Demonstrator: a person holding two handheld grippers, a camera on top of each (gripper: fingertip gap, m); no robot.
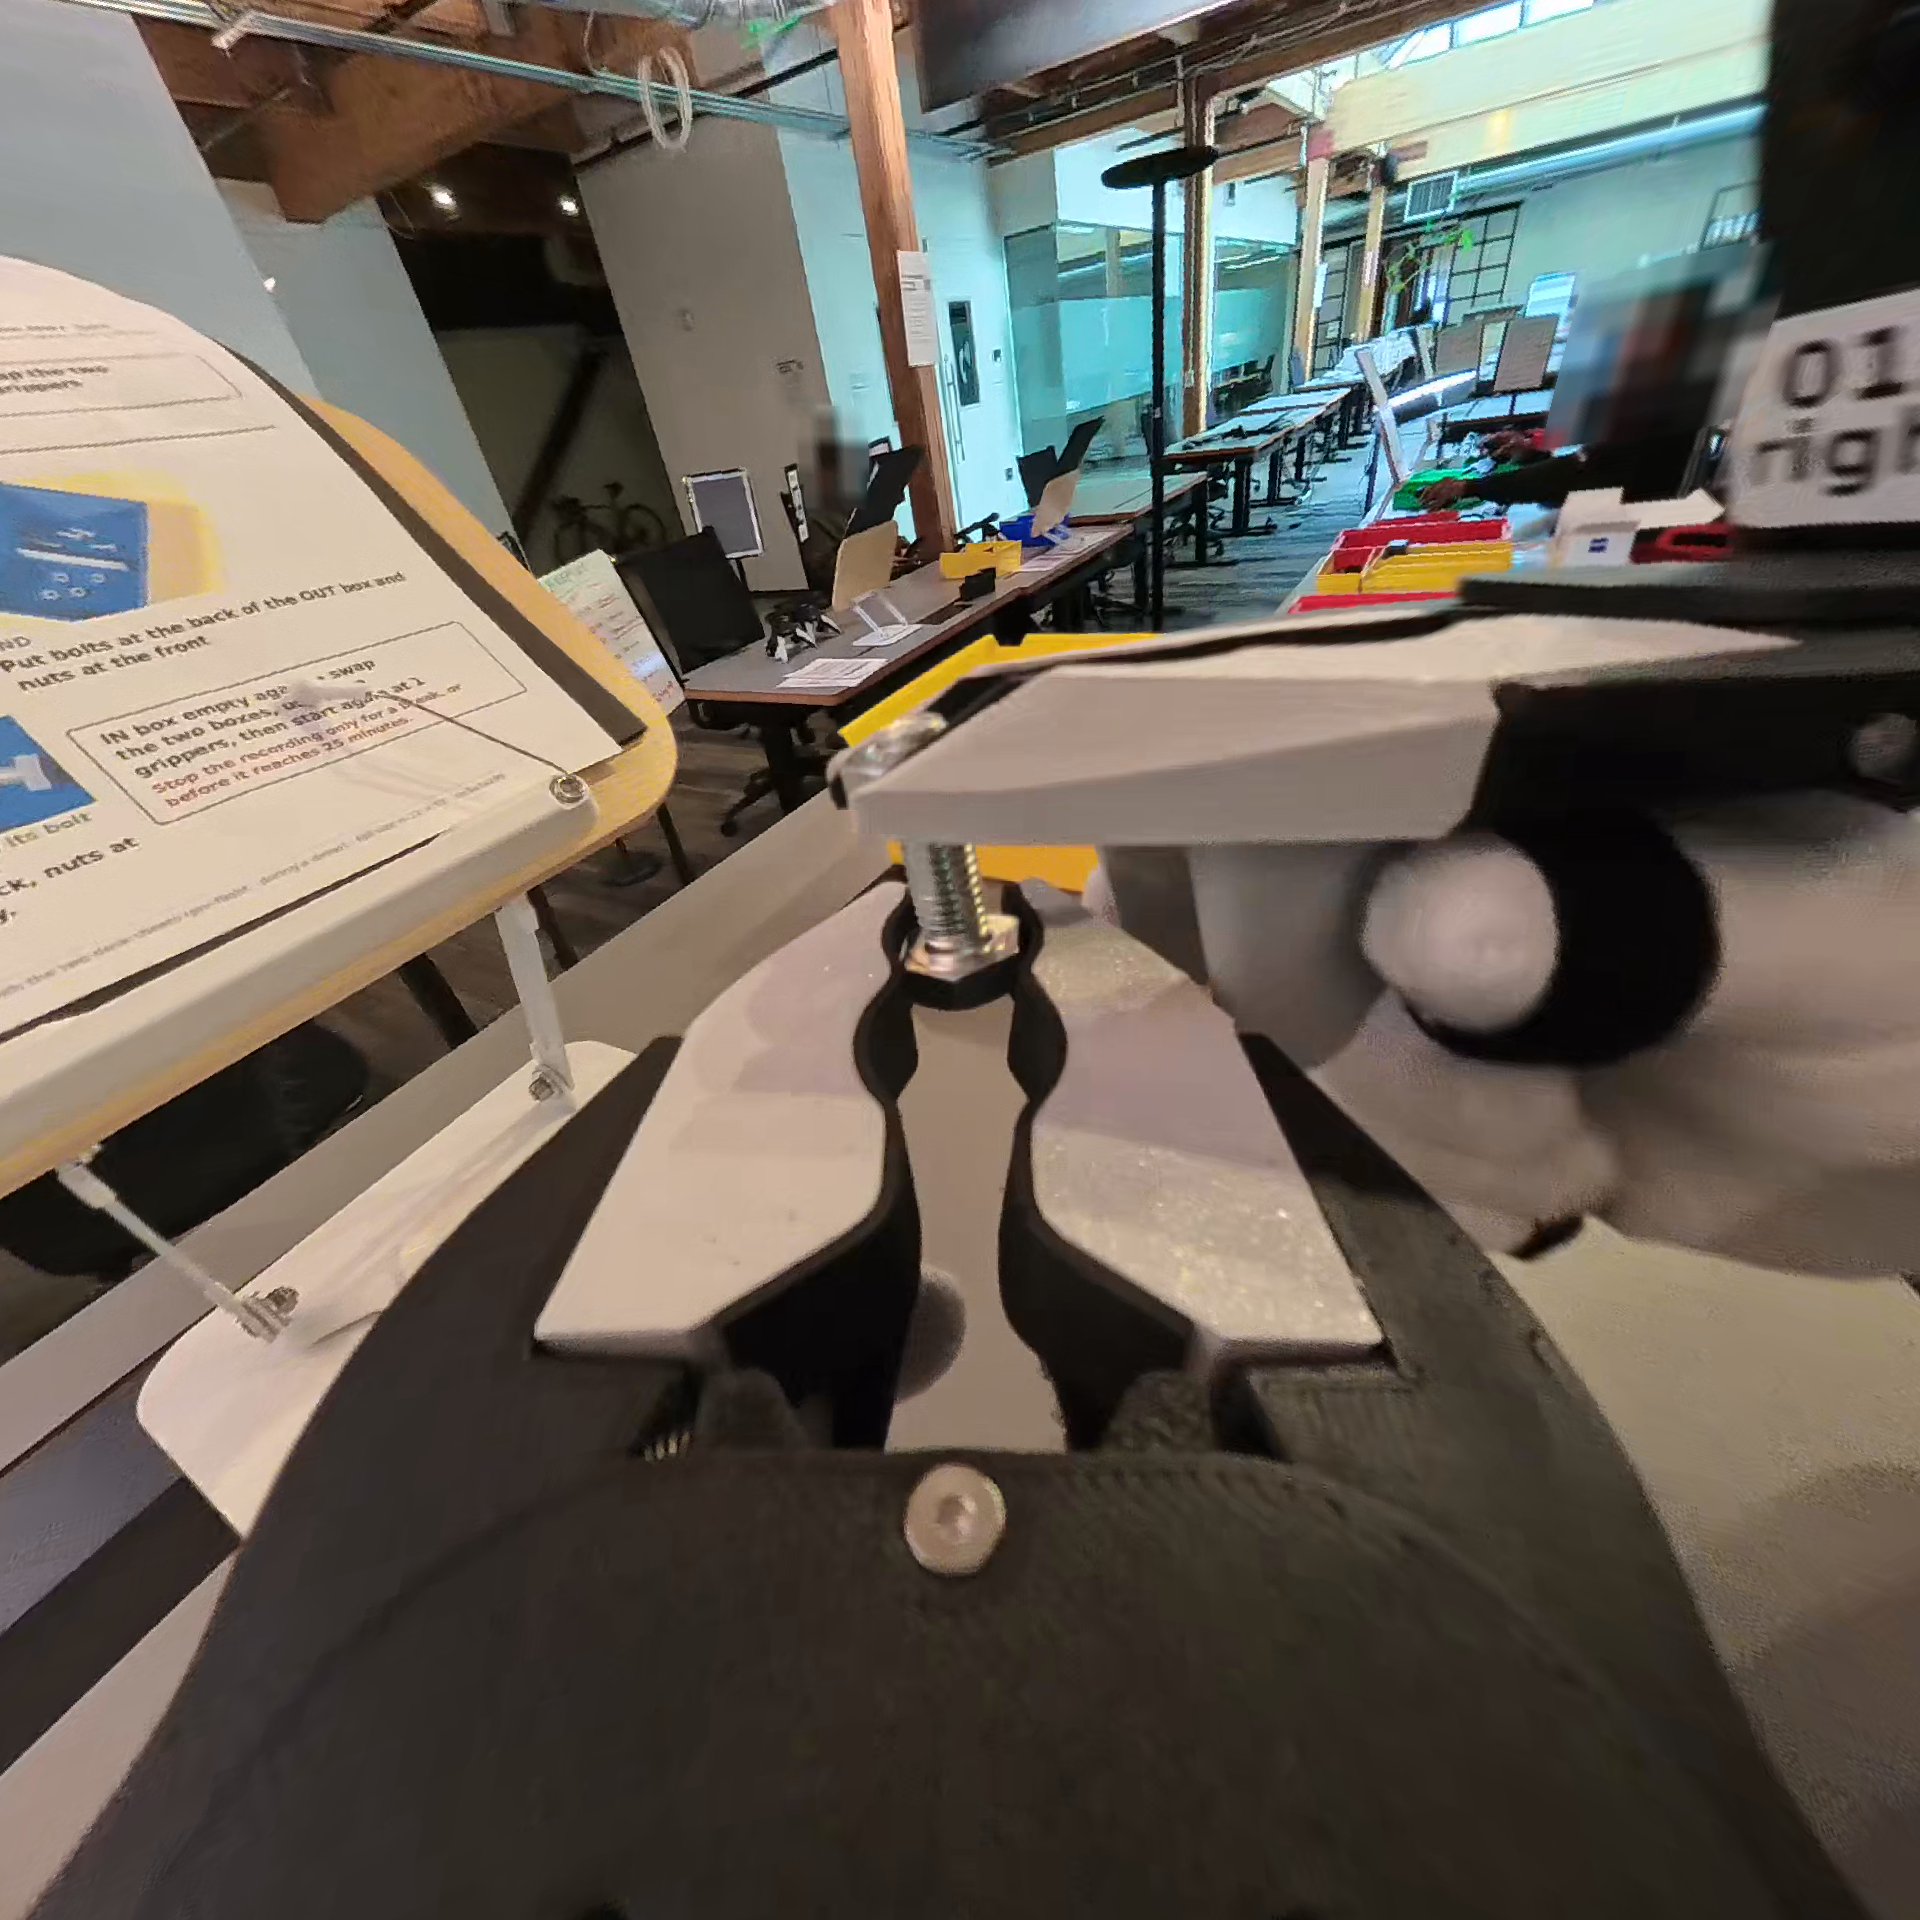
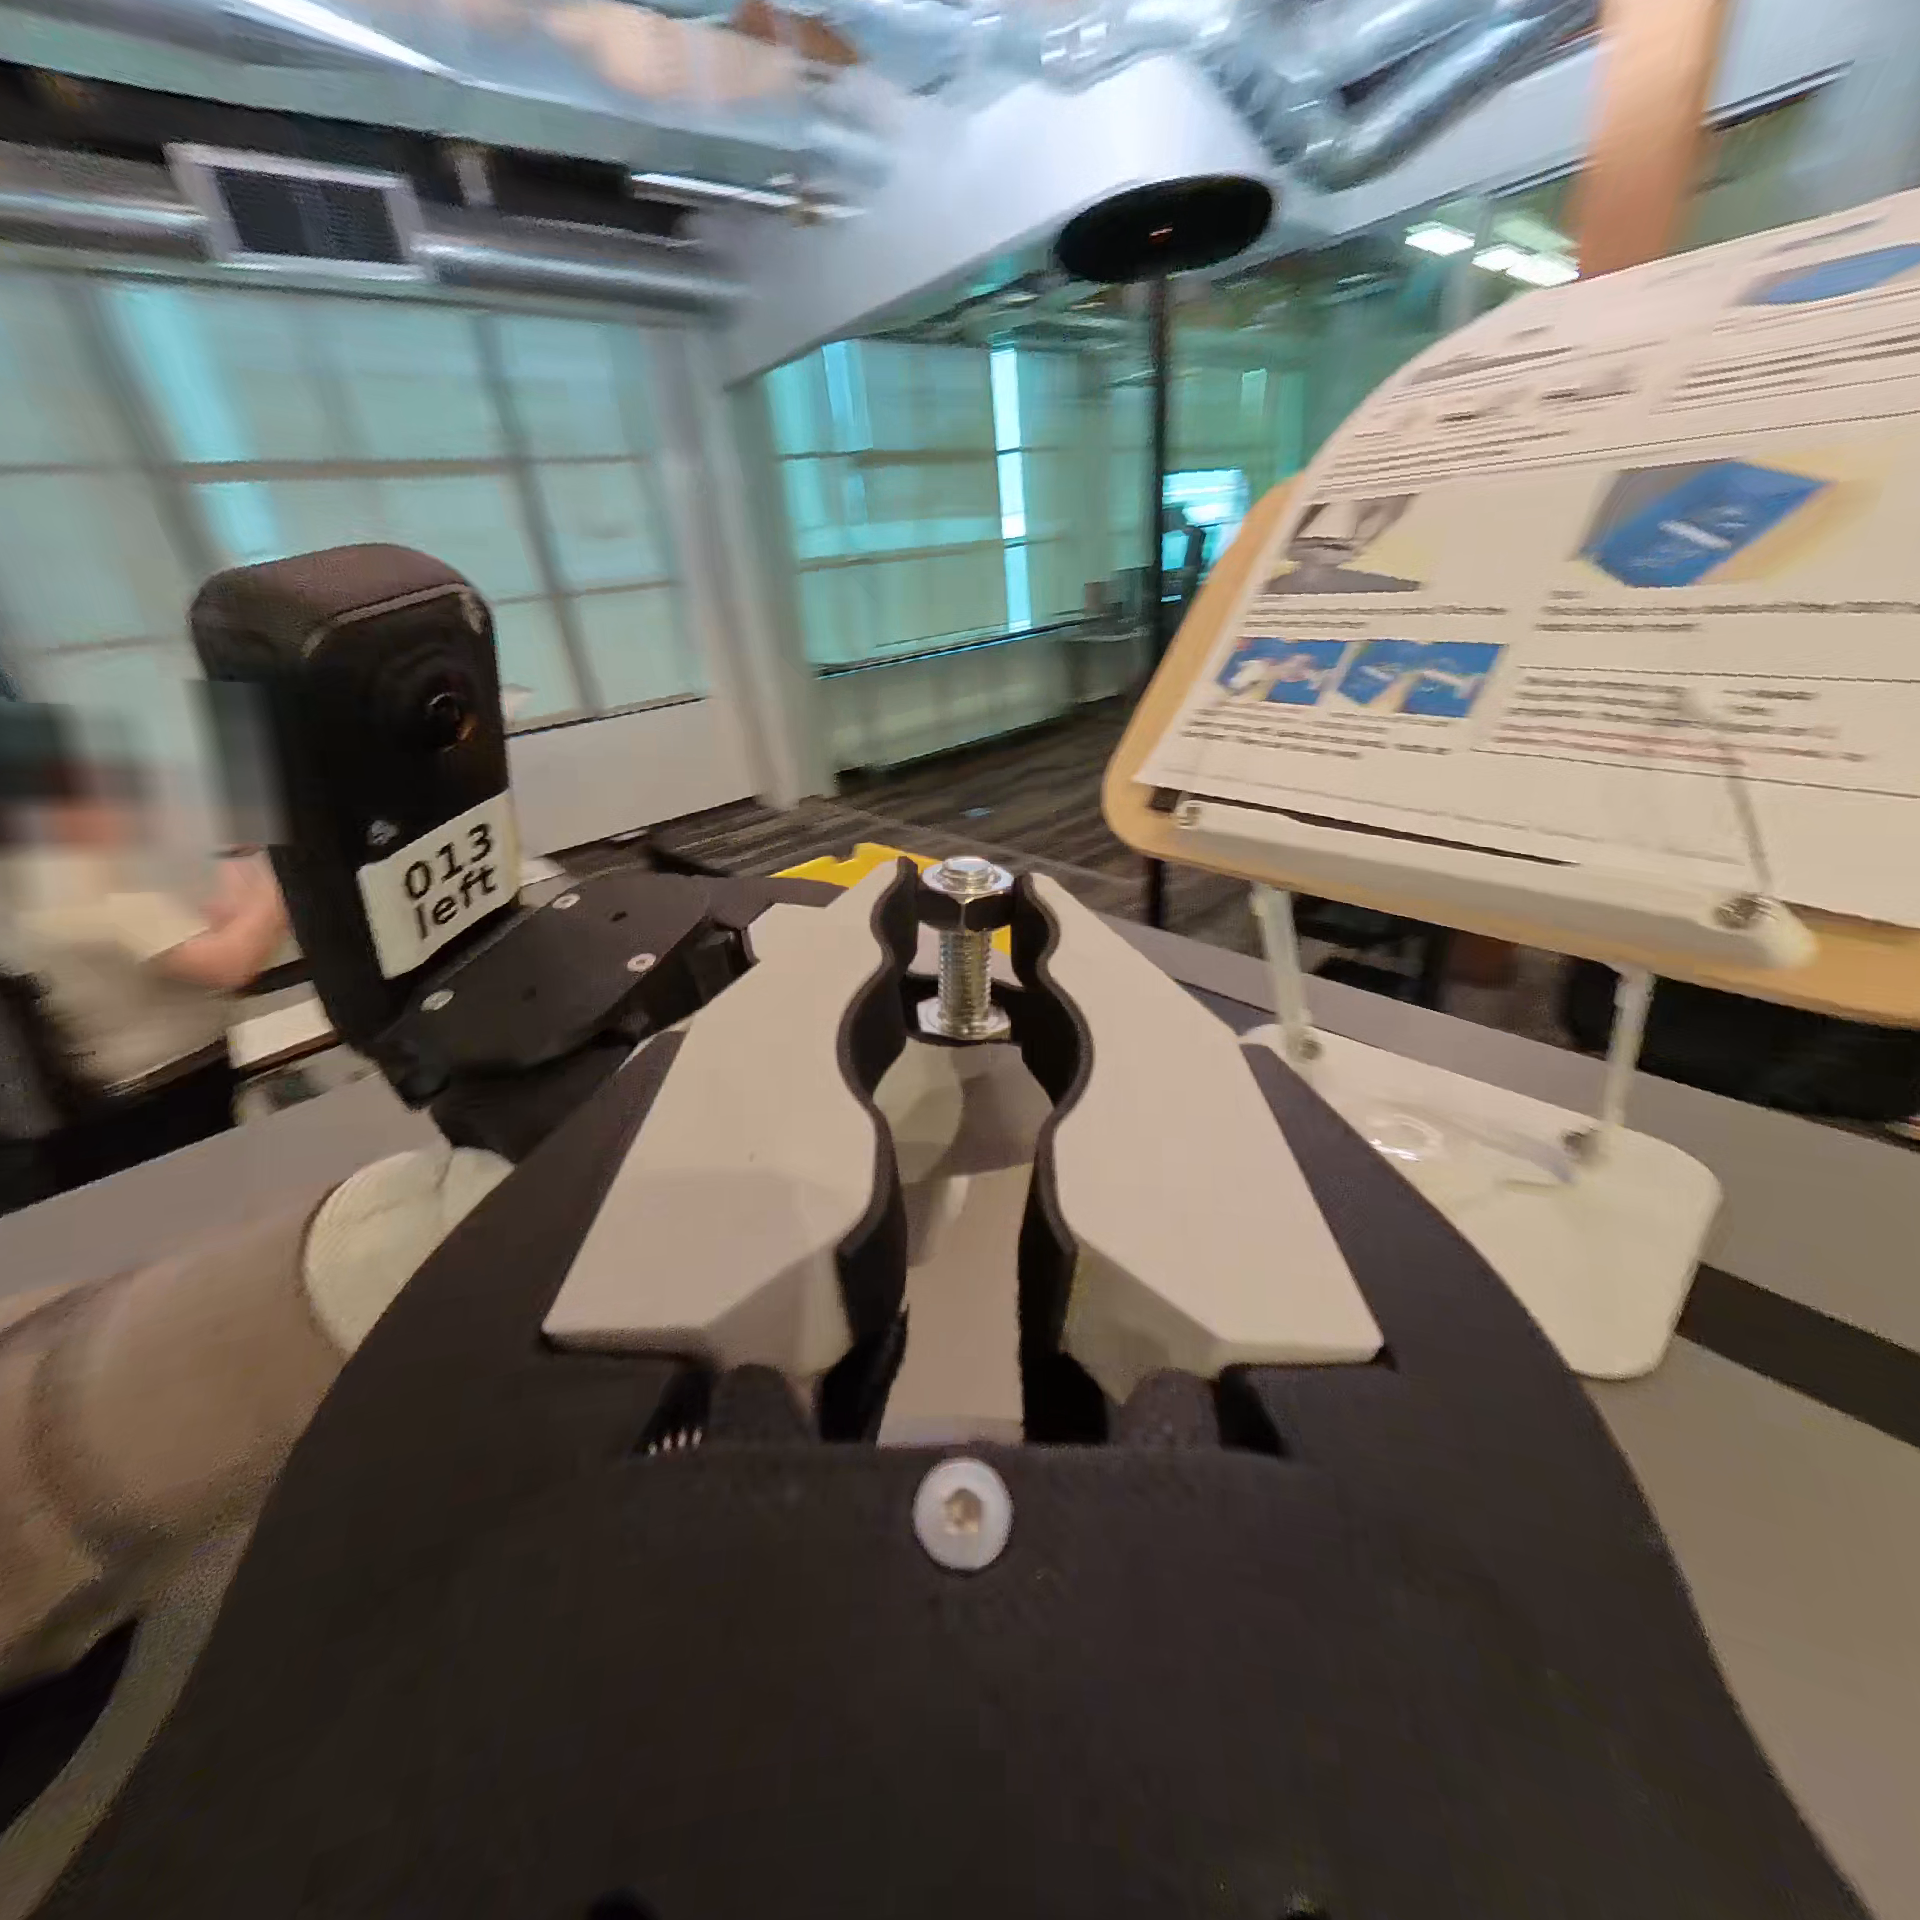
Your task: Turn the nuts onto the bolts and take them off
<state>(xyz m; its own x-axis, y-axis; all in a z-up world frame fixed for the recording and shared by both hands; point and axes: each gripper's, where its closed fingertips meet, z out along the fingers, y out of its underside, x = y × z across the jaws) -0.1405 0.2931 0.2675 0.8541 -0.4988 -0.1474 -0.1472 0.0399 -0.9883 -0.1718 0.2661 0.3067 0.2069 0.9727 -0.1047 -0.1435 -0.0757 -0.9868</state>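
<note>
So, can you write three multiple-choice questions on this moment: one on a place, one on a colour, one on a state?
1. In the left wrist view, the instruction sheet stands where from the bolt?
A left
B right
C below
2. The bin behind the bolt is
A red
B yellow
C blue
3. The left gripper and right gripper are
A both open
B one open
C both shut on the bolt

Answers:
1 A, it fills the left side.
2 B, yellow shows behind the thread.
3 C, each clamps one end.
</note>
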